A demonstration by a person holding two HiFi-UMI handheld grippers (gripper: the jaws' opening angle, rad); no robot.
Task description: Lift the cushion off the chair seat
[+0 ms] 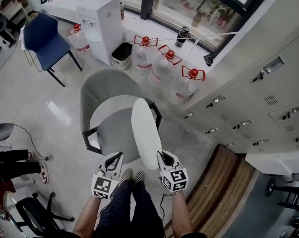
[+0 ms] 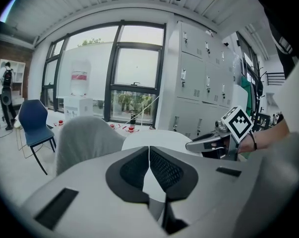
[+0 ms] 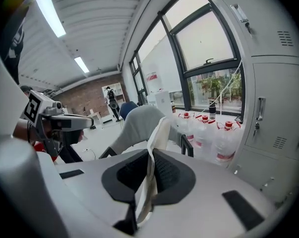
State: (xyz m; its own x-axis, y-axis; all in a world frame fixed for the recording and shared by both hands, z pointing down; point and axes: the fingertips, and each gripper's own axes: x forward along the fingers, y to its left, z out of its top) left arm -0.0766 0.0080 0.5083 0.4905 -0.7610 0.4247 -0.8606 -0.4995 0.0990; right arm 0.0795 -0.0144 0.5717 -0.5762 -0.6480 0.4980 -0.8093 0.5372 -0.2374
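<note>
The white cushion (image 1: 145, 130) hangs tilted on its edge above the grey chair's seat (image 1: 114, 133). My right gripper (image 1: 161, 156) is shut on its near edge. In the right gripper view the cushion's rim (image 3: 159, 133) runs up between the closed pads of the right gripper (image 3: 150, 155). My left gripper (image 1: 117, 156) hovers over the seat's front, left of the cushion and apart from it. In the left gripper view the left gripper (image 2: 149, 150) has its tips touching with nothing held. The cushion (image 2: 154, 138) lies beyond them and the right gripper (image 2: 213, 140) is at the right.
Several water bottles (image 1: 146, 53) with red caps stand behind the chair, beside a black bin (image 1: 121, 53) and a white dispenser (image 1: 102, 24). Grey lockers (image 1: 248, 98) line the right. A blue chair (image 1: 45, 38) is at far left, another chair's base (image 1: 35, 209) at lower left.
</note>
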